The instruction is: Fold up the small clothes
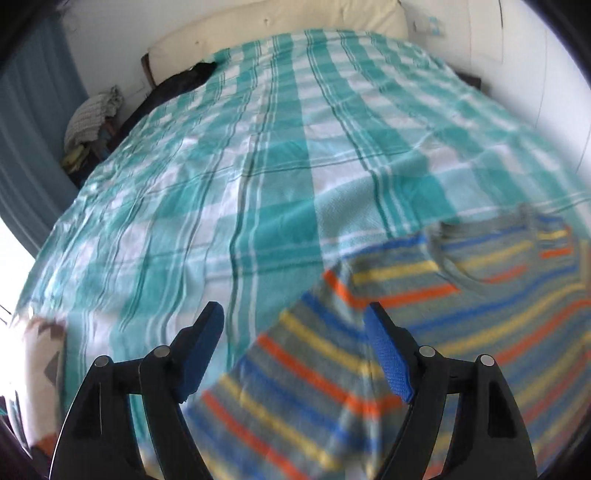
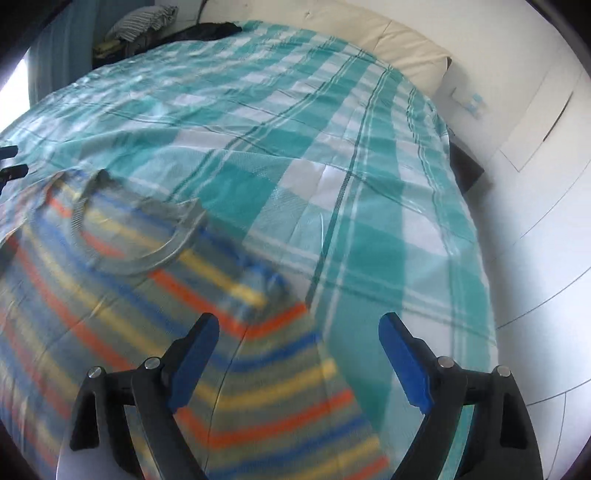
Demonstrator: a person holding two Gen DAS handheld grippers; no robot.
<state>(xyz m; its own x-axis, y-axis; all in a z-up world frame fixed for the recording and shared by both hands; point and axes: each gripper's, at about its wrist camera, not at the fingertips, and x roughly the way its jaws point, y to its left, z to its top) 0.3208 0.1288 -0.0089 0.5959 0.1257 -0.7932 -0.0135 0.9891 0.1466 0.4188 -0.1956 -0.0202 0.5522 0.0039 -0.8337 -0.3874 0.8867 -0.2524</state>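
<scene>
A small T-shirt [image 1: 461, 302] striped in grey, blue, yellow and orange lies flat on the bed, its neck opening [image 1: 454, 269] towards the far side. My left gripper [image 1: 293, 308] hovers open above the shirt's left sleeve [image 1: 295, 387], with nothing between its blue pads. In the right wrist view the same shirt [image 2: 110, 295] fills the lower left, and my right gripper [image 2: 300, 318] stands open over the right sleeve [image 2: 277, 387]. Neither gripper touches the fabric. The picture of the shirt is blurred.
A teal and white checked cover [image 1: 258, 166] spreads over the whole bed. A cream pillow [image 1: 295, 22] lies at the far end, and a dark garment [image 1: 184, 79] sits beside it. Piled clothes [image 1: 92, 118] stand off the left side. White floor [image 2: 535, 221] runs along the right edge.
</scene>
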